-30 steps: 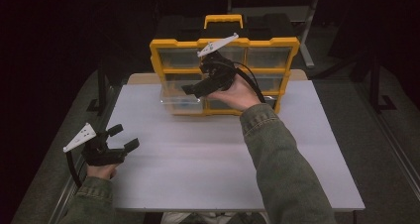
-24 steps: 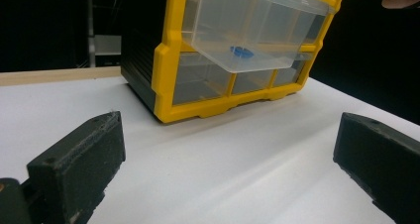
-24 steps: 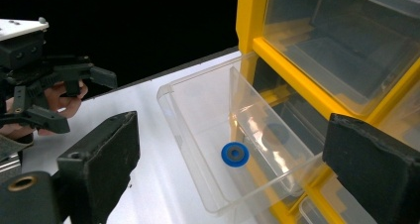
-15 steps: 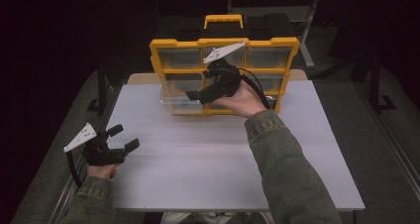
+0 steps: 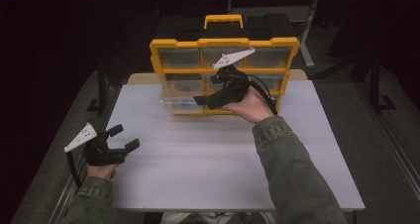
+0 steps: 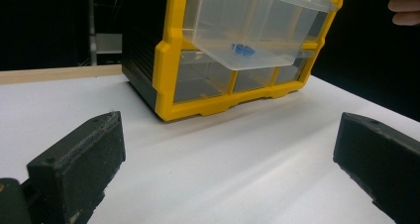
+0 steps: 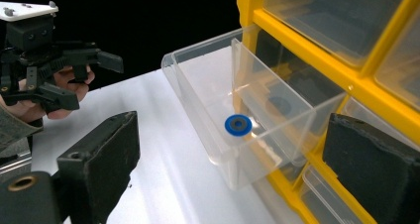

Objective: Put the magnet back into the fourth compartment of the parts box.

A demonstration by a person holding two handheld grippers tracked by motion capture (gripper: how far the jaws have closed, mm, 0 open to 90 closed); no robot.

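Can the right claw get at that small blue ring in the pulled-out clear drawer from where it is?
Probably yes. The right claw is open beside the clear plastic drawer, whose top is uncovered, and the small blue ring lies alone on its floor.

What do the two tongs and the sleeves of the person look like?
The left tongs and right tongs are black, each with two blocky jaws and a pale three-cornered plate on top. A black cable trails from the left one, another cable from the right. Both sleeves are olive-green cloth, like a jacket.
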